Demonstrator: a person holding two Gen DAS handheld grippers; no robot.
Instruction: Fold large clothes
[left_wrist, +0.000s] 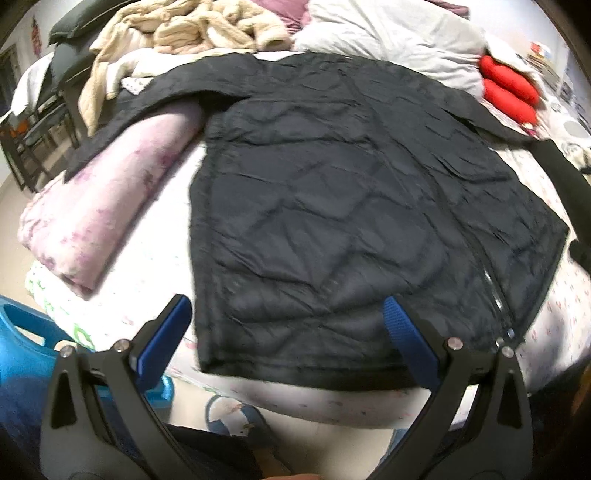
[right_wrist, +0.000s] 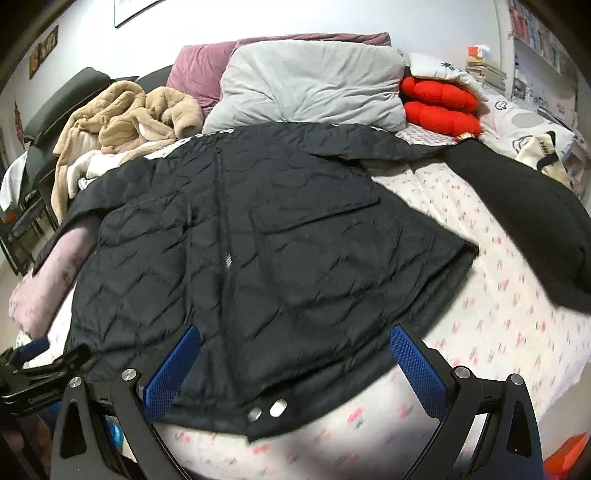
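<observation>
**Both claws open over the jacket hem**

My left claw stands spread wide, gripping nothing, with the hem of the black quilted jacket lying between and just ahead of its blue pads. My right claw is likewise spread and empty, above the hem near the two snap buttons. The jacket lies flat on the floral bedsheet, zipper closed. Beyond my claws sit a grey pillow, a beige fleece heap and red cushions. Left of my left claw lies a folded pink blanket.
</observation>
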